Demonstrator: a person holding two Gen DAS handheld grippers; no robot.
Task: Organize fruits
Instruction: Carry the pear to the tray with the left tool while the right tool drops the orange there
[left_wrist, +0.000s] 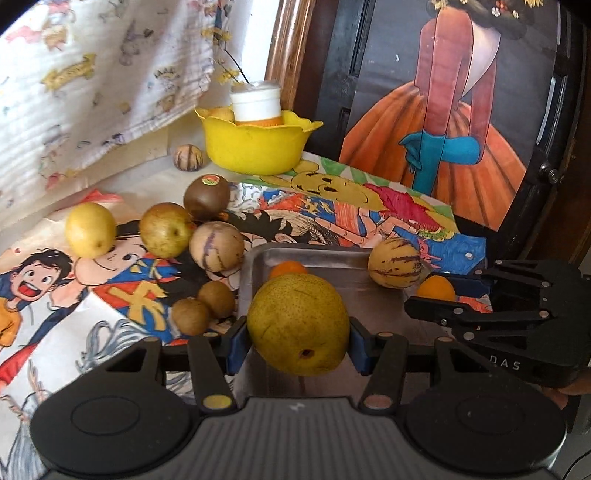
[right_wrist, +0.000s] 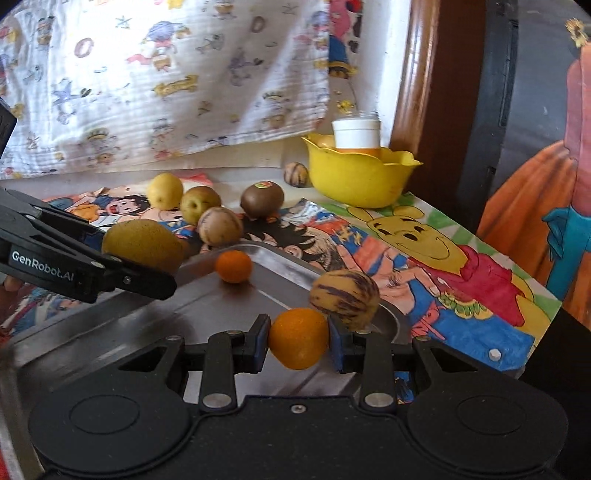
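Sideways, pear (left_wrist: 298, 325) spans left tool (left_wrist: 298, 345) pads.

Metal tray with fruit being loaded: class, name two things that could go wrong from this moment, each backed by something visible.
1. The left tool grips a big pear only at its sides; round and heavy, it might slip and dent.
2. The striped melon sits by the metal tray rim; setting down the orange held by the right tool could knock it off.
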